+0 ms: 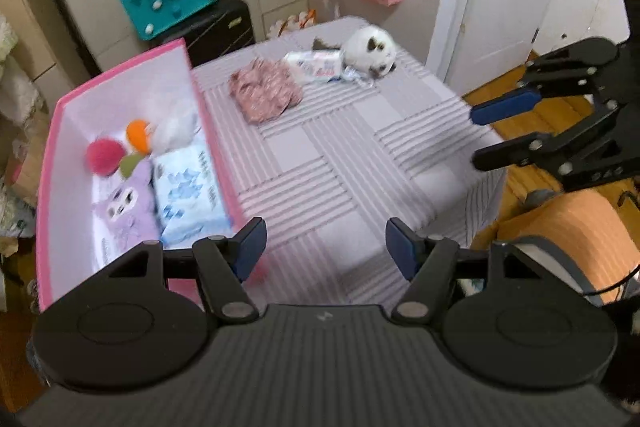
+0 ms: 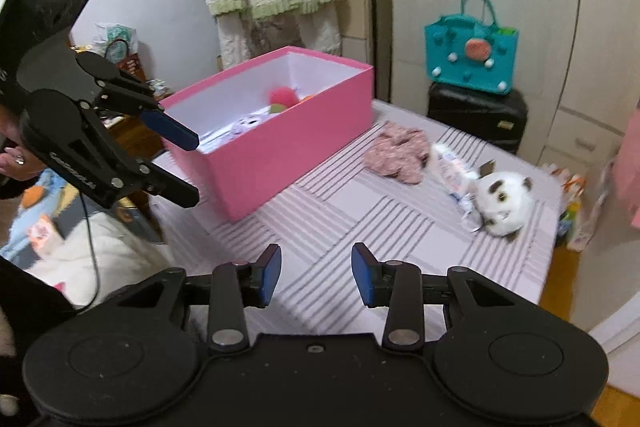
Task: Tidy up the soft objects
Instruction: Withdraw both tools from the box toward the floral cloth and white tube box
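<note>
Both tools empty, jaws apart: left tool (image 1: 326, 247) wider, right tool (image 2: 316, 275) narrower. Bare striped desk (image 1: 332, 163) lay just ahead of both. Pink box (image 1: 52, 163) stood beside left tool, already holding pom-poms, purple plush, wipes pack. Farther ahead: pink cloth (image 2: 398, 155), then tissue pack (image 2: 452, 167), then white plush (image 2: 504, 203) at far edge. Step judged: reach for next loose item. Next move called for travel forward to pink cloth, jaws straddling its bunched folds.

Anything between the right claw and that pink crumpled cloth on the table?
Nothing visible. Only bare striped tablecloth lies between the open right claw and the pink cloth; the pink box sits off to the left.
</note>
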The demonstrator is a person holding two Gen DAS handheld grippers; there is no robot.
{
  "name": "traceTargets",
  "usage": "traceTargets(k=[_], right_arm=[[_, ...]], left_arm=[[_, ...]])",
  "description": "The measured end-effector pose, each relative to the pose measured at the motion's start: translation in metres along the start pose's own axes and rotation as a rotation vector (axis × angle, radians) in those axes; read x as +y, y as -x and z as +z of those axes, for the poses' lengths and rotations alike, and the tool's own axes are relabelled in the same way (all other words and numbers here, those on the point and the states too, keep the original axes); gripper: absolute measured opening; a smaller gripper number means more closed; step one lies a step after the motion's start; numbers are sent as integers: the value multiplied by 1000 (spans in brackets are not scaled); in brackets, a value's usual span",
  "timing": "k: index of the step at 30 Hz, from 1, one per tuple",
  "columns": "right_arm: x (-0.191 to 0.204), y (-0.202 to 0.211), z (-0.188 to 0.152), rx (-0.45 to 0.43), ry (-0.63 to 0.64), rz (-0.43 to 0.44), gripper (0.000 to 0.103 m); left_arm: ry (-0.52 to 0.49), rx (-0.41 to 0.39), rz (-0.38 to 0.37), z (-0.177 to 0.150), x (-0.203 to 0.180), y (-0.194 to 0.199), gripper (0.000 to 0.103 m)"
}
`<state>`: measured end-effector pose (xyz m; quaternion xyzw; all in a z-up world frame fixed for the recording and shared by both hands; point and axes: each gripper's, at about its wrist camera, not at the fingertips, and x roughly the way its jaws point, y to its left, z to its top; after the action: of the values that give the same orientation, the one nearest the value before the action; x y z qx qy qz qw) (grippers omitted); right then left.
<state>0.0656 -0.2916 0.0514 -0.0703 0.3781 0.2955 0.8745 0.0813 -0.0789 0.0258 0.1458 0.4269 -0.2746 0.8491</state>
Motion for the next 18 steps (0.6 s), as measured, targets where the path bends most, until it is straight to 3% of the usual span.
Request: traceTargets(k=[7, 15, 18], right_arm=[[-31, -17, 2, -53, 37, -79, 45], [-74, -50, 11, -139, 69, -184, 45], [-93, -62, 19, -171, 70, -188, 45]], left_arm=[[52, -134, 0, 30, -9, -20, 65], [97, -210, 89, 66, -13, -62, 65], [161, -227, 104, 77, -6, -82, 65]])
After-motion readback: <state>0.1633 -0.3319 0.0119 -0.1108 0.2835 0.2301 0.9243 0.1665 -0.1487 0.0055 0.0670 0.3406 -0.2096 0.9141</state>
